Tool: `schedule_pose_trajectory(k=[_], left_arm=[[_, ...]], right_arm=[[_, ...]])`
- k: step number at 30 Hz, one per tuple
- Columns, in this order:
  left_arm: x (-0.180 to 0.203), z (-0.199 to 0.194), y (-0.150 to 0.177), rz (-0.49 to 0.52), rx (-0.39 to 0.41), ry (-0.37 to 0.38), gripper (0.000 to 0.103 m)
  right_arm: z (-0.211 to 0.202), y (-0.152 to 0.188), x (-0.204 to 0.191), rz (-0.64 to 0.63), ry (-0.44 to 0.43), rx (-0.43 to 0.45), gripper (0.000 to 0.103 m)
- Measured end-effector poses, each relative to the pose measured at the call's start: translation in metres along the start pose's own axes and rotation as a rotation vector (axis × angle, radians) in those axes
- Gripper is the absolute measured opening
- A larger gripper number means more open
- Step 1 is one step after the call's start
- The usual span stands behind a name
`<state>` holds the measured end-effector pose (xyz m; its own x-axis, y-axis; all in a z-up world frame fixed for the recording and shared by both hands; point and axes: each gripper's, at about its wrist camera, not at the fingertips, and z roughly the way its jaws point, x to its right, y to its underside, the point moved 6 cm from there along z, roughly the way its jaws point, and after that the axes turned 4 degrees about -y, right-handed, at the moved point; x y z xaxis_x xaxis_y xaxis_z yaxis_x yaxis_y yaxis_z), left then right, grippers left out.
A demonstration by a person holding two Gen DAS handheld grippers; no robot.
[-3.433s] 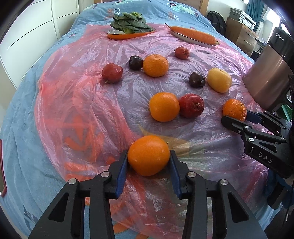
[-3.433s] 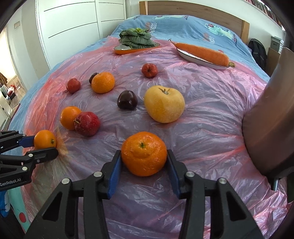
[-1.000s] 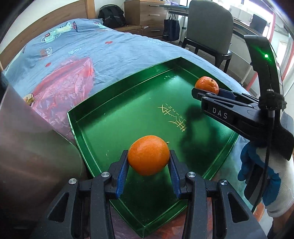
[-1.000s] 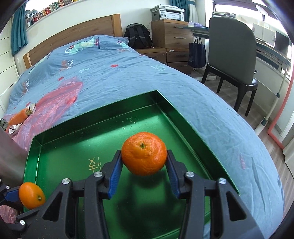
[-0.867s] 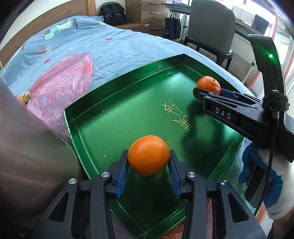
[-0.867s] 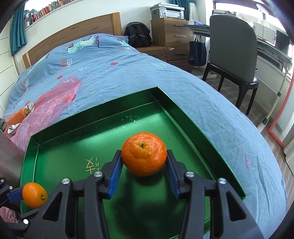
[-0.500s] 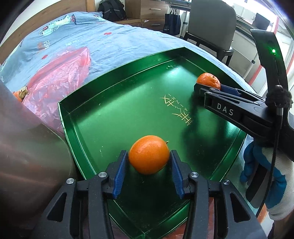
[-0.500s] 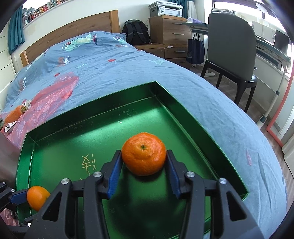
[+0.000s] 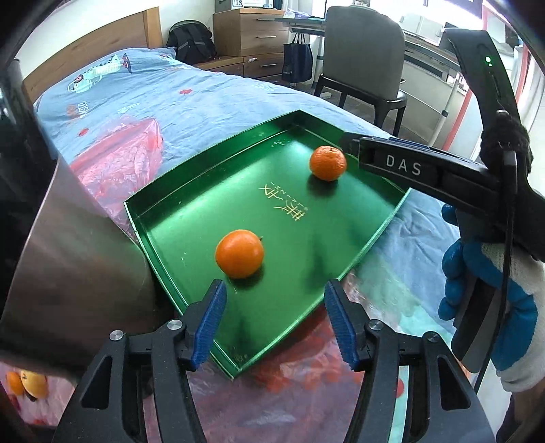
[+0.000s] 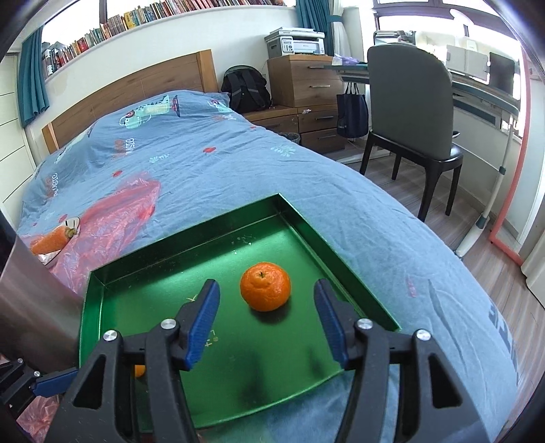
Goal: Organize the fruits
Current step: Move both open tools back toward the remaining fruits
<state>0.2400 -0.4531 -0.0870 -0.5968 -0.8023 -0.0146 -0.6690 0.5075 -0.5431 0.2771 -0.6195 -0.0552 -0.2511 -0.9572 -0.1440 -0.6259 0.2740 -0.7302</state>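
left gripper (image 9: 274, 322) released, orange (image 9: 239, 253) just ahead in green tray (image 9: 190, 191); right gripper (image 10: 265, 315) released, tangerine (image 10: 265, 286) ahead.

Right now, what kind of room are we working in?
A bedroom that seems to double as a study: a bed with a wooden headboard, a chair at a desk, and a long bookshelf high on the wall.

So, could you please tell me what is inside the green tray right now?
Two oranges lie apart on the green tray floor: a smooth orange near the left claw, and a mandarin. The near corner sits behind the claw's fingers.
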Motion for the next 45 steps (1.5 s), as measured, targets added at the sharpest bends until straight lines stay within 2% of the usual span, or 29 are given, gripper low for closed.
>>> schedule_pose_trajectory(k=[4,8,16,20,31,39,45], left_arm=[[0.007,-0.033,0.015,0.013,0.019,0.012,0.055],[0.005,-0.065,0.034,0.008,0.043,-0.002,0.066],[-0.031,-0.129,0.086,-0.053,0.062,-0.049,0.066],[-0.059,-0.157,0.115,-0.086,0.070,-0.112,0.066],[-0.154,-0.226,0.213,-0.275,0.103,-0.220,0.066],[-0.216,-0.257,0.288,-0.394,0.132,-0.286,0.066],[-0.256,-0.261,0.330,-0.491,0.132,-0.317,0.066]], right_arm=[[-0.037,0.007,-0.001,-0.001,0.006,0.015,0.071],[-0.075,0.020,-0.007,-0.007,0.004,0.023,0.071],[-0.147,0.052,-0.042,-0.048,-0.063,0.044,0.071],[-0.179,0.067,-0.075,-0.106,-0.108,0.053,0.071],[-0.249,0.107,-0.197,-0.222,-0.283,0.045,0.071],[-0.276,0.143,-0.275,-0.293,-0.344,0.026,0.071],[-0.280,0.167,-0.320,-0.373,-0.365,-0.008,0.071]])
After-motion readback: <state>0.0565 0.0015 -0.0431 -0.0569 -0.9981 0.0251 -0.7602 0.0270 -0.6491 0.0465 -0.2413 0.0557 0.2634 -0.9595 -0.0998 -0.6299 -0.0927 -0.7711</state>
